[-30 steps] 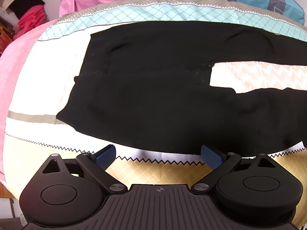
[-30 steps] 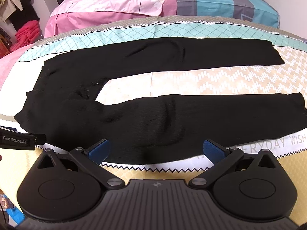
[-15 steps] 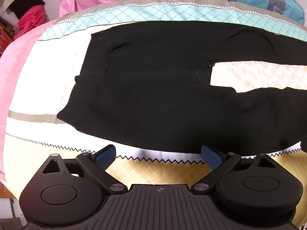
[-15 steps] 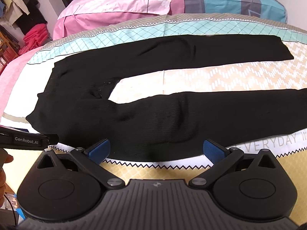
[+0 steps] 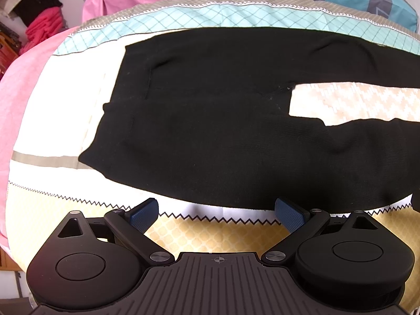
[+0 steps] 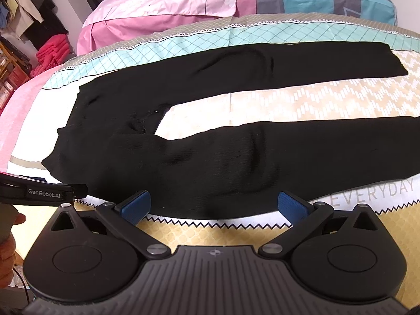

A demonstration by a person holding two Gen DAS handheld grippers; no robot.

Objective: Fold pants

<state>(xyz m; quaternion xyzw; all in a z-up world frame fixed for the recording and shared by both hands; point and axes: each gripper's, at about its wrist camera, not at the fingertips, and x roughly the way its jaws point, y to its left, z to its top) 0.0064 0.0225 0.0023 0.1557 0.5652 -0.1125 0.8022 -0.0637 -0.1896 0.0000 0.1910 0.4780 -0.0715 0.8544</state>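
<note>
Both your left claw (image 5: 216,211) and right claw (image 6: 214,206) hang spread apart and empty just short of the pants (image 6: 210,141), so pinch the near leg's edge evenly.

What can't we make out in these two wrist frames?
- Near leg's cuff: the pants run past the right edge in both views.
- Waistband details: black fabric shows no texture in the left wrist view.
- Bedspread lettering: cut off by the pants.
- Left gripper and right gripper contact height above the bedspread: unclear.
</note>
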